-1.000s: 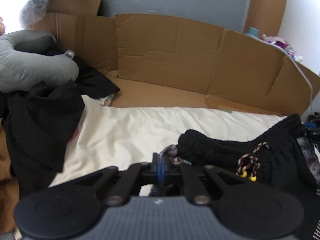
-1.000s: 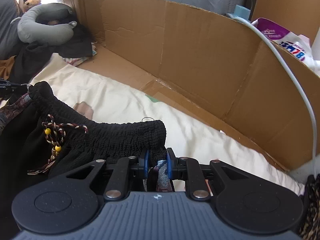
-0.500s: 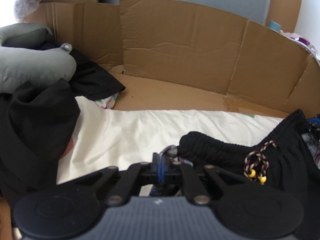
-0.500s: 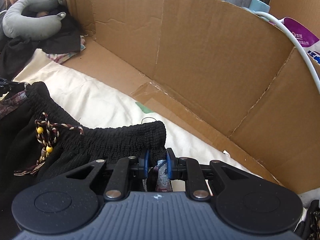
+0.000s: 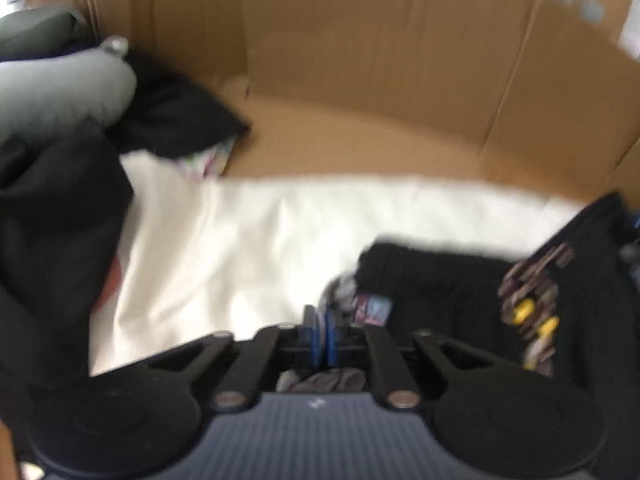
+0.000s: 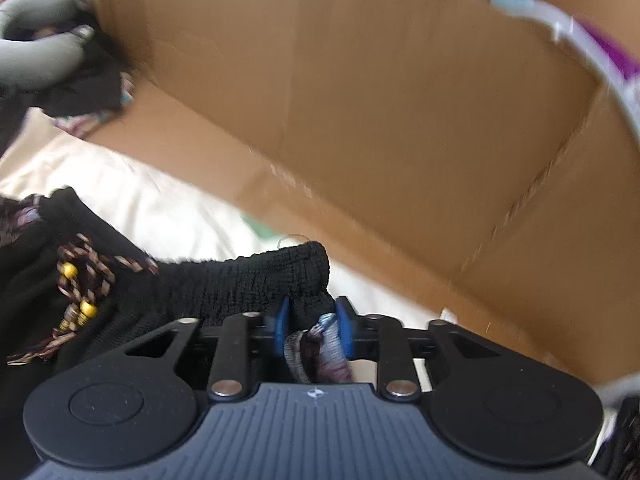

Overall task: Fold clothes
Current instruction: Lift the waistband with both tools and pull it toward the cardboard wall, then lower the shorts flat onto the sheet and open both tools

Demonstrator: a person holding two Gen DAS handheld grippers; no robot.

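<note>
Left wrist view: blurred throughout. Left tool [image 5: 320,330] at bottom centre, blue pads [image 5: 331,334] barely parted and opening; a scrap of patterned fabric seems to sit just past the tips, though hard to tell if anything lies between them. Black shorts [image 5: 452,280] at lower right, resting on a cream sheet [image 5: 248,248], waistband corner just right of the tool. Beaded drawstring [image 5: 532,300] bunched at far right. Dark clothes pile [image 5: 56,216] and grey neck pillow [image 5: 60,92] at left; cardboard wall [image 5: 360,48] across the top.

Risk here: with the release happening mid-motion, the corner may drop short or curl under, leaving the waistband crooked. Possible too for a pad to snag the loose patterned lining and drag it on withdrawal.

Right wrist view: right tool [image 6: 314,328] at bottom centre, jaws opening, ribbed waistband [image 6: 256,280] and a fold of patterned lining [image 6: 320,344] between the pads, which look close to the cloth but no longer squeezing hard. Drawstring at lower left of frame, sheet behind, cardboard filling the upper right.

Risk here: uneven letting-go. If one side frees before the other, the shorts could skew on the sheet. Lining caught on a blue pad would pull the corner back up. Drawstring beads lying under a later fold would make a lump.
</note>
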